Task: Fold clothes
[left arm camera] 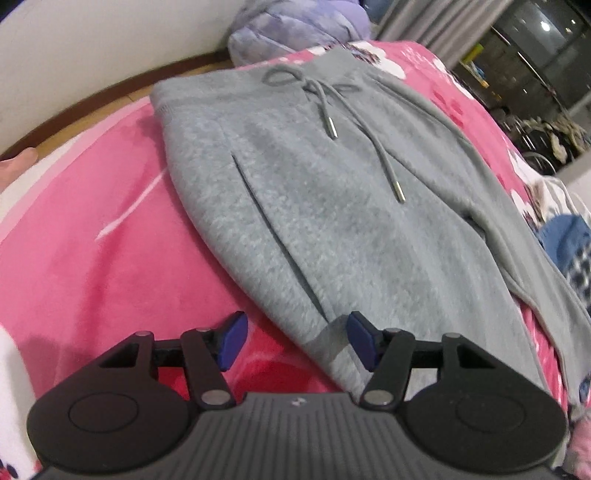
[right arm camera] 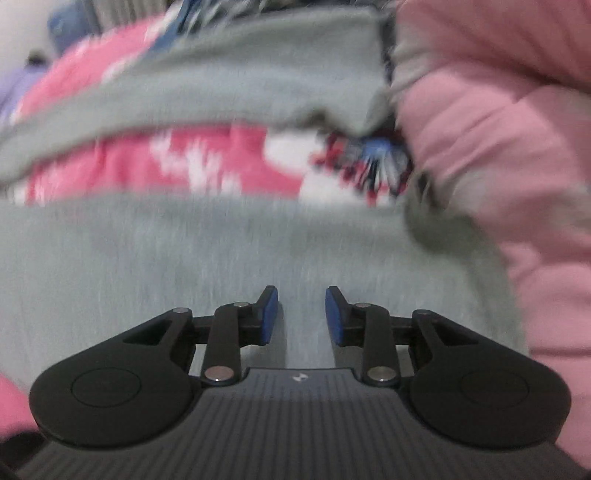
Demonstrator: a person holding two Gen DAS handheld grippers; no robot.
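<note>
Grey sweatpants [left arm camera: 332, 206] lie flat on a pink blanket [left arm camera: 92, 240], waistband and tied drawstring [left arm camera: 321, 96] at the far end. My left gripper [left arm camera: 297, 341] is open and empty, low over the left edge of the pants, its right finger over the grey cloth. In the blurred right wrist view the grey pants [right arm camera: 184, 258] fill the lower frame, with a second grey band behind. My right gripper [right arm camera: 301, 314] is open and empty just above the cloth.
A pink padded garment [right arm camera: 498, 147] lies at the right of the right wrist view. A purple bundle [left arm camera: 295, 26] sits beyond the waistband. Blue and checked clothes [left arm camera: 569, 251] lie at the right. A wooden bed edge [left arm camera: 92, 92] curves along the left.
</note>
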